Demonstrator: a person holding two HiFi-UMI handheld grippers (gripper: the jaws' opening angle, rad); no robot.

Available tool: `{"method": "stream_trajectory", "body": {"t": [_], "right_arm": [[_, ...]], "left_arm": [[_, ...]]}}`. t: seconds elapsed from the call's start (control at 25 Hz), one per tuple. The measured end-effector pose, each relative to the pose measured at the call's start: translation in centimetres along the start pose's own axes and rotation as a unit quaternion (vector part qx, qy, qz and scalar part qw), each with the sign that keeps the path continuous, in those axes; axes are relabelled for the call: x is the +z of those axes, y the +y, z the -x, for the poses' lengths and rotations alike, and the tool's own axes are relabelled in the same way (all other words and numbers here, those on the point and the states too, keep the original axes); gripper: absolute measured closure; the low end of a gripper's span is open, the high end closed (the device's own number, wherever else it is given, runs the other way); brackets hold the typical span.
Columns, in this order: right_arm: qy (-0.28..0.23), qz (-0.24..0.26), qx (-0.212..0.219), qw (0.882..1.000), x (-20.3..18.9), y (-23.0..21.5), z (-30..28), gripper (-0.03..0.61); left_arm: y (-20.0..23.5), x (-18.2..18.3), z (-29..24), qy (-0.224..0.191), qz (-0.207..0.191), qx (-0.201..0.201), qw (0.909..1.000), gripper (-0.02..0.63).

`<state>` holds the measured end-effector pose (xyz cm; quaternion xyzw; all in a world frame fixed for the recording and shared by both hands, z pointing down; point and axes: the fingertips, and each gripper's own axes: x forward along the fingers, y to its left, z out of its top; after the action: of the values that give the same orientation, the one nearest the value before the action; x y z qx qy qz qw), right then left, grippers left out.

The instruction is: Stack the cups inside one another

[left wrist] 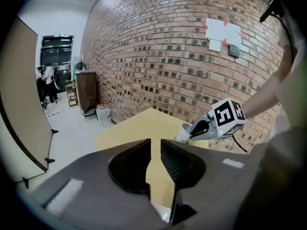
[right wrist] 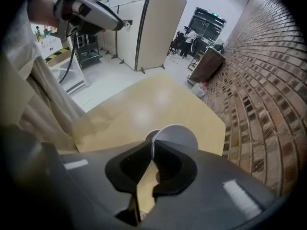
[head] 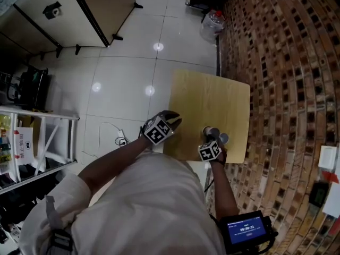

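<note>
Two small grey cups stand close together near the front right of the wooden table [head: 207, 92]. My right gripper [right wrist: 152, 145] is shut on the rim of one cup [right wrist: 178, 135], pinching its wall between the pads. The other cup [right wrist: 149, 136] peeks out just left of the jaws. In the head view the right gripper [head: 213, 141] sits over both cups [head: 211, 132]. My left gripper [left wrist: 155, 146] hovers over the table's front left edge. Its jaws stand a narrow gap apart with nothing between them. It looks across at the right gripper [left wrist: 197, 130] and the held cup [left wrist: 184, 132].
A brick wall [head: 287, 78] runs along the table's right side. A clear water jug [head: 213, 23] stands on the tiled floor beyond the table. Partition panels [head: 79, 4] and a metal shelf [head: 32, 137] are to the left. A screen device [head: 245, 231] hangs by my right arm.
</note>
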<state>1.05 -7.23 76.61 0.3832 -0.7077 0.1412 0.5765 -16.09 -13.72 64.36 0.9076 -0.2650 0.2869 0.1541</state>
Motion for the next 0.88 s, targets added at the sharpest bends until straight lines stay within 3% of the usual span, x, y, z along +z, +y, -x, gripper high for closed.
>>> {"method": "stream_trajectory", "body": {"t": [0.56, 0.88], "right_arm": [[0.020, 0.048, 0.043, 0.998, -0.6, 0.6, -4.0, 0.555], [0.006, 0.047, 0.049, 0.998, -0.7, 0.9, -4.6, 0.525]], "left_arm": [[0.6, -0.8, 0.4, 0.014, 0.019, 0.037, 0.9990, 0.531], [0.6, -1.4, 1.2, 0.022, 0.021, 0.054, 0.9981, 0.532]]}}
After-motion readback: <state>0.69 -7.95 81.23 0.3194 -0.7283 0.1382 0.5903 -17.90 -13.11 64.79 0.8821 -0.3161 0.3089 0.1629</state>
